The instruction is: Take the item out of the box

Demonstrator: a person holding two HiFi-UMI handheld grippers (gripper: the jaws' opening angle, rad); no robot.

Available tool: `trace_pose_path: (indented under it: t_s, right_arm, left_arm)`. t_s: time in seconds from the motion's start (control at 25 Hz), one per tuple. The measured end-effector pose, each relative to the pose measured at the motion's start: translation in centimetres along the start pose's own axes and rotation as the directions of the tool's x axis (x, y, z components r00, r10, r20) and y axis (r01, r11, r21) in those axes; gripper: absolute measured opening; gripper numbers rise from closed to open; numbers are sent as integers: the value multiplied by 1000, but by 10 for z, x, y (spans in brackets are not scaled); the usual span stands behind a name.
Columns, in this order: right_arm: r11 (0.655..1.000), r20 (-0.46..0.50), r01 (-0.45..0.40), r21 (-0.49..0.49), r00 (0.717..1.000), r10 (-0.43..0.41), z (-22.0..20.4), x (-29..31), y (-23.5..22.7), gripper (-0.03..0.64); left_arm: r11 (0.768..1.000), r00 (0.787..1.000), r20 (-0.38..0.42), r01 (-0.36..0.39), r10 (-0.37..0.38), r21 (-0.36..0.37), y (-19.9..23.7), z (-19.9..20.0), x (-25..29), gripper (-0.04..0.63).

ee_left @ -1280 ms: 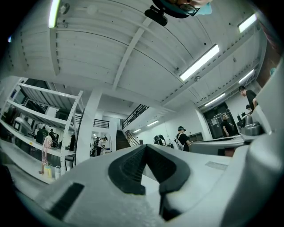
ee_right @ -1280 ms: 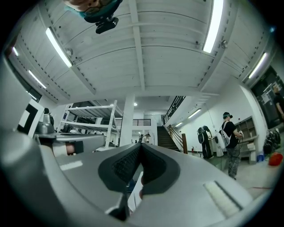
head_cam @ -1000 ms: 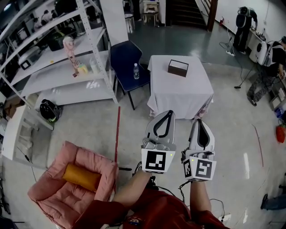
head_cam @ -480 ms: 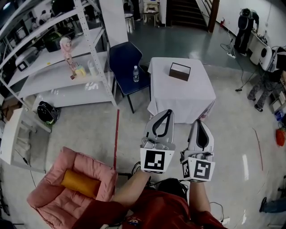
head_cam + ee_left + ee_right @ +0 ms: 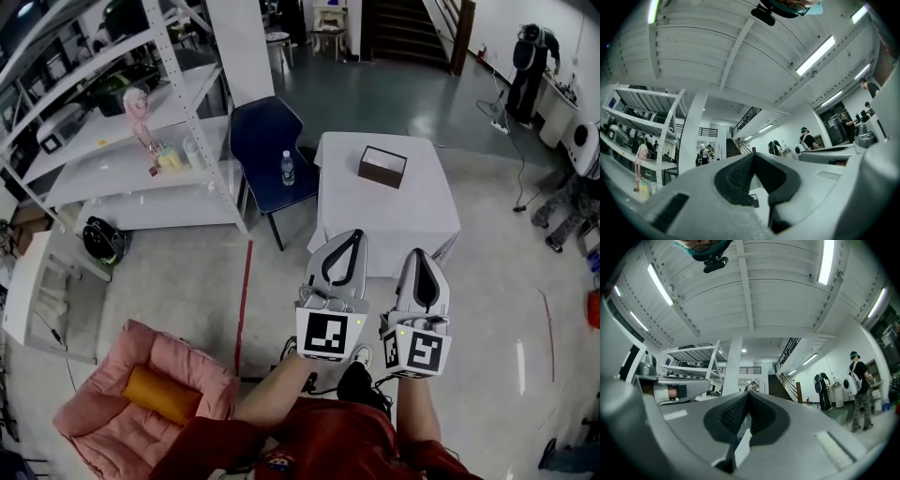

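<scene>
A dark brown open box (image 5: 382, 166) stands on a small table under a white cloth (image 5: 386, 208), ahead of me in the head view. What is inside it I cannot make out. My left gripper (image 5: 350, 235) and right gripper (image 5: 419, 254) are held side by side in the air, short of the table's near edge. Both point forward and slightly upward. In the left gripper view the left gripper's tips (image 5: 753, 155) meet with nothing between them. The right gripper's tips (image 5: 748, 393) also meet, empty. A corner of the white table shows low between each pair of jaws.
A dark blue chair (image 5: 269, 145) with a water bottle (image 5: 288, 168) on its seat stands left of the table. White metal shelving (image 5: 112, 131) fills the left. A pink cushion with an orange roll (image 5: 161, 395) lies at lower left. People stand at the far right (image 5: 528, 56).
Both grippers have travelled forward towards the table, still side by side and shut. The table and box have come nearer in the head view, and the pink cushion has slid back.
</scene>
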State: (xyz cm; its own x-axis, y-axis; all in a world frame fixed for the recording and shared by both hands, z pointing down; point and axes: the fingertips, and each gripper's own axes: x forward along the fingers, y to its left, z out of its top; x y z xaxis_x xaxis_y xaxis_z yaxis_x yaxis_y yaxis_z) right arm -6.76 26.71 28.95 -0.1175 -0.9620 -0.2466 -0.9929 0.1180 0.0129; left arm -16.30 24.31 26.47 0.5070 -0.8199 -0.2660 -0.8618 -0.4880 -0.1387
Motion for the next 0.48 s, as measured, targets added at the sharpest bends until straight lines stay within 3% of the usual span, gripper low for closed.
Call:
trace_pose_path:
  t_s: [0.2,0.48]
  right_arm:
    - [1000,3,-17,26,1000,17,-5,48,-35,2]
    - [998,-14,-46,45,999,47,-19,94,-77,2]
  left_arm:
    - [999,1000,-4,-12,12,51,-2,-4,56,2]
    - [999,998,-50,-38,39,22,-11,-24,117,2]
